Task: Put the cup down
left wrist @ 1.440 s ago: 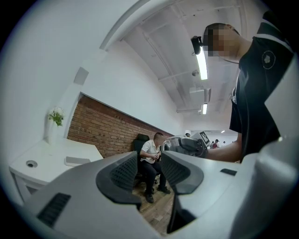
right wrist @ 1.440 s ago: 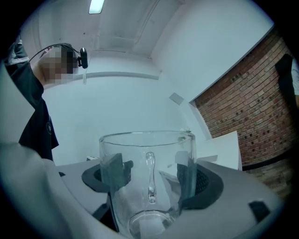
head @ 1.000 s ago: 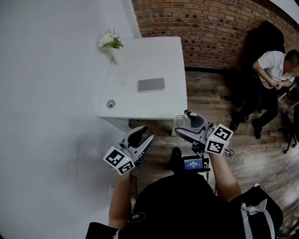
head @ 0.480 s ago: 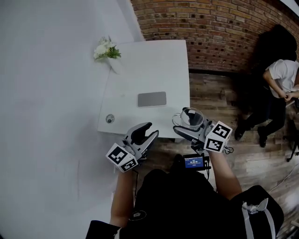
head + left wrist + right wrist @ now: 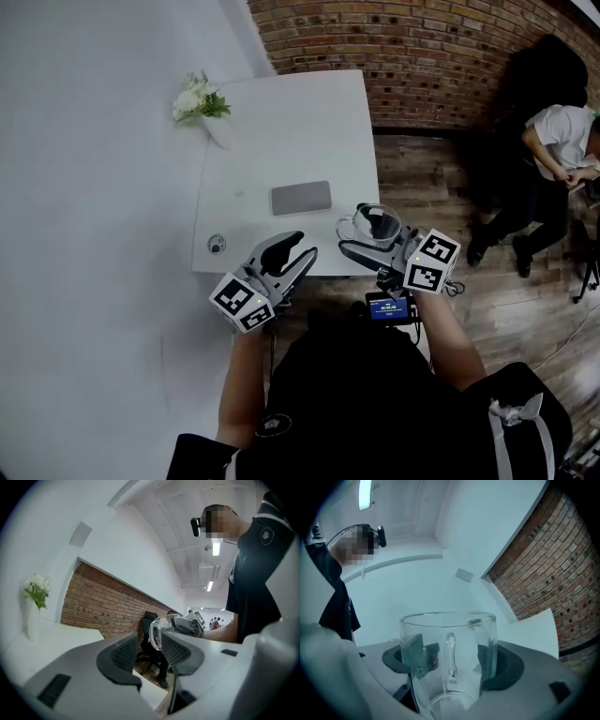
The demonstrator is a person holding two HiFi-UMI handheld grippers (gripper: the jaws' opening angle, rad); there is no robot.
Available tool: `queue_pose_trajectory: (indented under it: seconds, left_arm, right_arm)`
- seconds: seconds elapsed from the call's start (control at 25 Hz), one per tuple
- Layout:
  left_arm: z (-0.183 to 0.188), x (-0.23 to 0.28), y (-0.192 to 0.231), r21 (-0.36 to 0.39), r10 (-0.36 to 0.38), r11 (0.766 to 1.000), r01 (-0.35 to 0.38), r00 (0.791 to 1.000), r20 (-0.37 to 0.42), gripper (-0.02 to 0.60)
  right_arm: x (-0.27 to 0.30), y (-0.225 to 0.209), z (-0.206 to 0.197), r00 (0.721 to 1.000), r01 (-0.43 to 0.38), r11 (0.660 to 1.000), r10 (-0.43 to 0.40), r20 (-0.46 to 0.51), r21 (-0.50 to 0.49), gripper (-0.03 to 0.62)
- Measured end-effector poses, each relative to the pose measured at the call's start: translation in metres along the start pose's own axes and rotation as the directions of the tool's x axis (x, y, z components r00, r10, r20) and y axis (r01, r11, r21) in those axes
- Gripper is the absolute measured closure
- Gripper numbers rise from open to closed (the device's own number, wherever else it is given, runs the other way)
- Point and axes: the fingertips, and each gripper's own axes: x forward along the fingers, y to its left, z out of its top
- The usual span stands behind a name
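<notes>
Since the cup (image 5: 449, 667) is clear glass — stiff, slick, breakable, likely light — the right gripper (image 5: 370, 239) clamps its walls from both sides above the near right edge of the table (image 5: 291, 122), handle free. The left gripper (image 5: 292, 253) hangs spread and empty. Whether the base touches the tabletop cannot be made out.

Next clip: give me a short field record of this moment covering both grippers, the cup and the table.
right gripper: shut on the glass mug, upright, handle toward its camera
left gripper: open, empty
mug position: by the white table's near right corner, seemingly not yet resting on it
on table: white flowers at far left corner; grey flat pad mid-table; small round object at near left
background: seated person, brick wall
</notes>
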Motion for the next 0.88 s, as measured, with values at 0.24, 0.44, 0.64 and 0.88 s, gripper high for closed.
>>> queue_pose_trajectory:
  seconds: [0.24,0.44,0.64,0.88]
  left_arm:
    - [0.015,0.001,-0.006,0.014,-0.032,0.999,0.031,0.999,0.032,0.420]
    - [0.022,0.000,-0.012,0.019,-0.043,0.999,0.042,0.999,0.034,0.422]
    - [0.027,-0.004,-0.011,0.011,-0.021,1.000,0.021,0.999,0.033,0.431]
    - [0.031,-0.003,-0.014,0.013,-0.021,1.000,0.021,0.999,0.033,0.431]
  right_arm:
    - [0.001,0.013,0.013,1.000,0.004,0.999,-0.004,0.009,-0.034,0.183]
    - [0.001,0.018,0.020,1.000,-0.004,0.999,0.004,0.010,-0.032,0.183]
    - [0.003,0.022,0.021,1.000,-0.017,0.999,0.016,-0.008,-0.037,0.183]
    - [0.004,0.023,0.020,1.000,-0.020,0.999,0.020,-0.020,-0.035,0.183]
